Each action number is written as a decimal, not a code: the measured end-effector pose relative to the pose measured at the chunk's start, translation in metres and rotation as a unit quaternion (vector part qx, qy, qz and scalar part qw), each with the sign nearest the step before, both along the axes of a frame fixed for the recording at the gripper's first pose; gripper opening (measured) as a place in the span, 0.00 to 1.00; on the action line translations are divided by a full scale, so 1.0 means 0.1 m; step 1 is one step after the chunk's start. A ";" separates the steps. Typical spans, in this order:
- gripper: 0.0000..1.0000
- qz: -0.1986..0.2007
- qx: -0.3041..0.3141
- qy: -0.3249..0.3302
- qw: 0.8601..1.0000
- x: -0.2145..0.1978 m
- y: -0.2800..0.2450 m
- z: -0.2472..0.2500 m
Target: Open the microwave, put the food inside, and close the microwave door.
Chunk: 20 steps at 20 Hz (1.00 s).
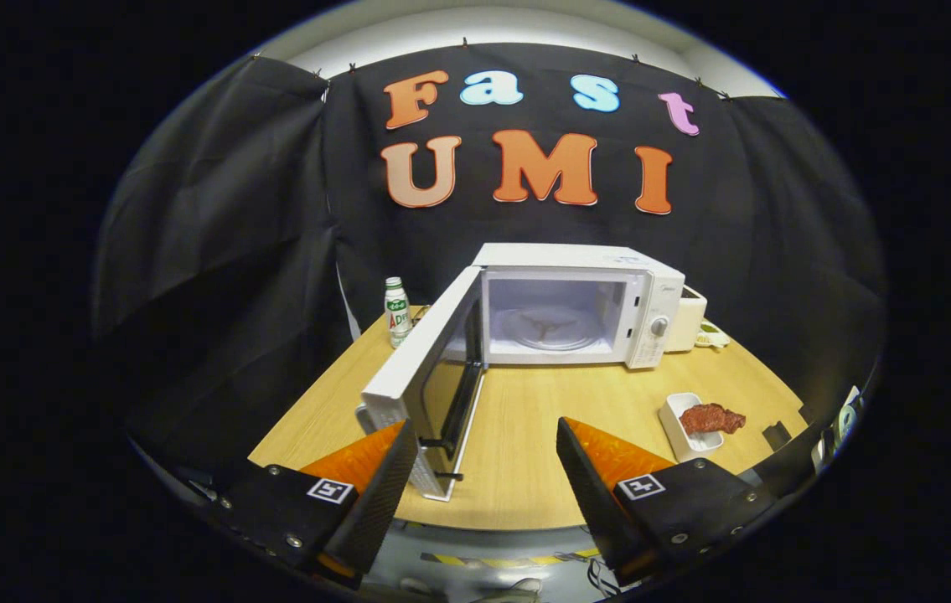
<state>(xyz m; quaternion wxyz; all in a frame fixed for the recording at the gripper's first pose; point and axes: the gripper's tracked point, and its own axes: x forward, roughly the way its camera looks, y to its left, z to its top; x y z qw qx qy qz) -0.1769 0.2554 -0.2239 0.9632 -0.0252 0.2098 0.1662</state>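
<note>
A white microwave [580,306] stands at the far edge of the wooden worktop [525,419], its cavity open with the glass turntable [550,327] bare inside. The microwave door [429,381] is swung fully out toward the near edge, hinged on the left; its free end reaches back almost to the left fingertip, and the door's outer corner lies just beside that finger. The gripper [488,435] hangs over the near edge with its fingers spread wide and nothing between them but bare worktop. The food, a reddish slab of meat [711,418], rests across a small white rectangular dish [687,427] near the right edge, ahead and to the right of the right finger. A green-and-white drink bottle [396,312] stands upright at the far left corner, behind the door. A white appliance [687,322] sits against the microwave's right side.
</note>
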 end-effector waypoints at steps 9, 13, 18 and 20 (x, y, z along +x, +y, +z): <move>0.99 -0.045 -0.037 -0.042 0.997 1.04 -1.61 0.08; 0.99 -0.057 -0.060 -0.033 0.996 1.40 -2.34 -0.13; 0.99 -0.069 -0.067 0.006 0.995 1.72 -3.00 -0.55; 0.99 -0.054 -0.059 0.037 0.996 1.79 -3.11 -0.78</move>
